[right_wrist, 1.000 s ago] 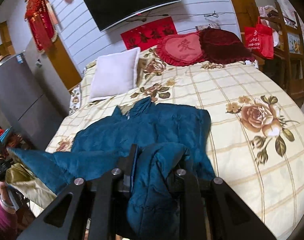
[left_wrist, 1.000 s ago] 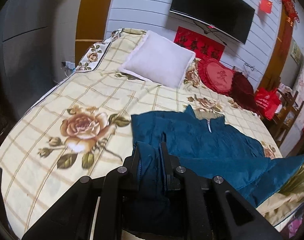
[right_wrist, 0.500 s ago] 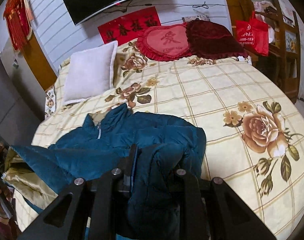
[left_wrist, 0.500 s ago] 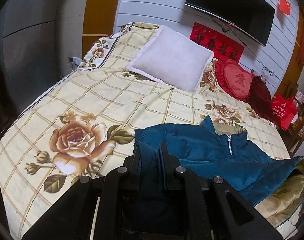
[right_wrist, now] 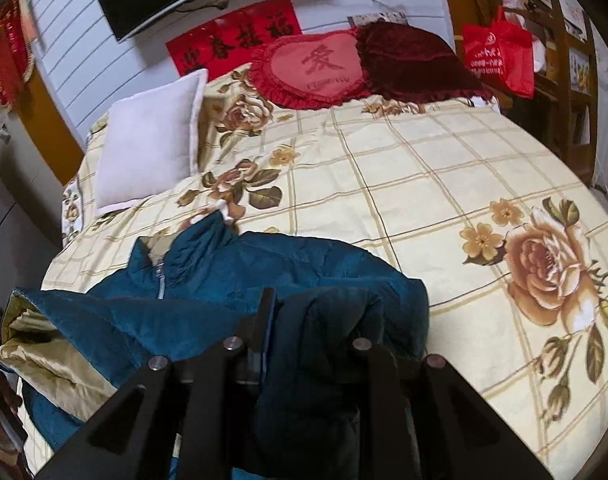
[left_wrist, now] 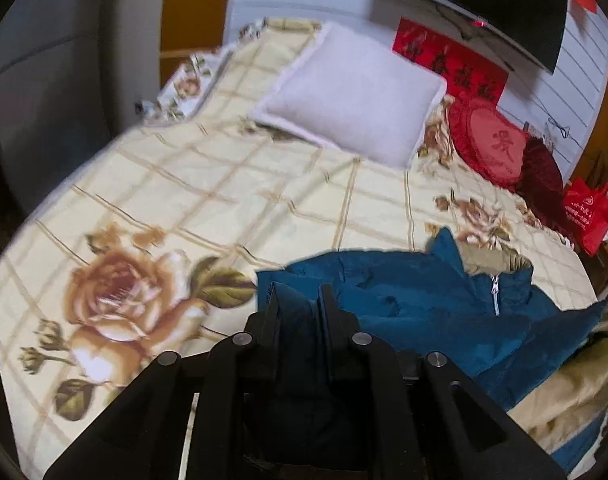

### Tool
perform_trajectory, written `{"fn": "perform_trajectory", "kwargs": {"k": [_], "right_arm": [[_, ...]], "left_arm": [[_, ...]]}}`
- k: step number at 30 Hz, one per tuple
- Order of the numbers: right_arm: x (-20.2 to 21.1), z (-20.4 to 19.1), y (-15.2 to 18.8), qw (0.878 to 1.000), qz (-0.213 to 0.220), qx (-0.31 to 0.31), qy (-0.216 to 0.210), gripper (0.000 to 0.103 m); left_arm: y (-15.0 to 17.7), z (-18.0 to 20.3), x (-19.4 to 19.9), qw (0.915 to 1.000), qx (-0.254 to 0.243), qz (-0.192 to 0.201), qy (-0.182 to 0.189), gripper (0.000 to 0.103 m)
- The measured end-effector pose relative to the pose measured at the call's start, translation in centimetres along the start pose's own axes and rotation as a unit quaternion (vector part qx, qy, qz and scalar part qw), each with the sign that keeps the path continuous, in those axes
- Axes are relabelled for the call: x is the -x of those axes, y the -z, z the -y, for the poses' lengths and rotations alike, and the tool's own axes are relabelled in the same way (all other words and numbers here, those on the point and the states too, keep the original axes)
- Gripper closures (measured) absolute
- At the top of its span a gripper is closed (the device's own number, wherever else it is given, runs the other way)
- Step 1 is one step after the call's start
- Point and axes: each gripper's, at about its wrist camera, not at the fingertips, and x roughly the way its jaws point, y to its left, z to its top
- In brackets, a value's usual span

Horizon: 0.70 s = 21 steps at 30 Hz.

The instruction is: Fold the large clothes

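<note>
A teal padded jacket (left_wrist: 403,292) with a tan lining lies on the flowered bed cover (left_wrist: 224,184), collar and zip towards the pillows. My left gripper (left_wrist: 300,296) has a fold of its edge between the fingers, and its jaws are opening. In the right wrist view the same jacket (right_wrist: 264,272) spreads to the left, one sleeve hanging over the bed's near-left edge. My right gripper (right_wrist: 315,308) is shut on a thick bunch of the fabric, which drapes over and hides its right finger.
A white pillow (left_wrist: 355,88) and a red heart cushion (right_wrist: 315,68) lie at the head of the bed beside a dark red cushion (right_wrist: 407,60). A red bag (right_wrist: 499,60) hangs on wooden shelves at right. A grey cabinet (left_wrist: 44,100) stands left.
Both grippers have gone forward and down over the bed, carrying the jacket's held edge towards its collar. The pillows and cushions look closer. The fabric stays between both pairs of fingers.
</note>
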Motion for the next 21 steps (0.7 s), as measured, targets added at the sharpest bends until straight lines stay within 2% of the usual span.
{"fn": "perform_trajectory", "kwargs": {"k": [2, 5, 6, 7, 11, 13, 14, 16, 17, 20, 21], "right_arm": [[-1.7, 0.2, 0.5, 1.0, -0.003, -0.007, 0.012, 0.083], [-3.2, -0.4, 1.1, 0.999, 0.001, 0.004, 0.034, 0.083], [-3.7, -0.7, 1.2, 0.999, 0.0, 0.01, 0.042, 0.082], [-4.0, -0.8, 1.1, 0.999, -0.003, 0.01, 0.046, 0.082], [-4.0, -0.6, 0.8, 0.999, -0.008, -0.013, 0.028, 0.075], [-3.1, -0.1, 0.8, 0.999, -0.003, -0.033, 0.004, 0.07], [-2.7, -0.1, 0.8, 0.999, 0.002, -0.038, -0.004, 0.063], [-1.3, 0.0, 0.8, 0.998, 0.017, -0.049, -0.024, 0.052], [-0.5, 0.0, 0.7, 0.998, 0.026, -0.054, -0.033, 0.044], [2.9, -0.6, 0.5, 0.996, 0.064, -0.047, -0.044, 0.038], [4.3, -1.1, 0.4, 0.996, 0.08, -0.033, -0.039, 0.038]], "left_arm": [[0.0, -1.1, -0.7, 0.9991, 0.019, -0.009, 0.037, 0.066], [-0.4, -2.5, 0.6, 0.9959, 0.042, -0.001, 0.08, 0.045], [-0.6, -2.9, 1.7, 0.996, 0.042, 0.014, 0.078, 0.032], [-0.7, -3.3, 2.8, 0.9957, 0.043, 0.03, 0.076, 0.023], [-0.7, -4.8, 7.8, 0.9909, 0.052, 0.091, 0.085, 0.018], [-0.2, -4.5, 9.1, 0.9897, 0.04, 0.104, 0.09, 0.017], [0.5, -3.6, 9.5, 0.9897, 0.021, 0.107, 0.093, 0.017], [1.6, -2.0, 8.9, 0.992, -0.013, 0.091, 0.087, 0.017], [2.4, -0.3, 7.7, 0.9941, -0.041, 0.063, 0.079, 0.017], [4.5, 3.3, 4.6, 0.9934, -0.091, 0.006, 0.07, 0.017], [5.1, 4.1, 3.8, 0.9931, -0.099, 0.0, 0.063, 0.017]]}}
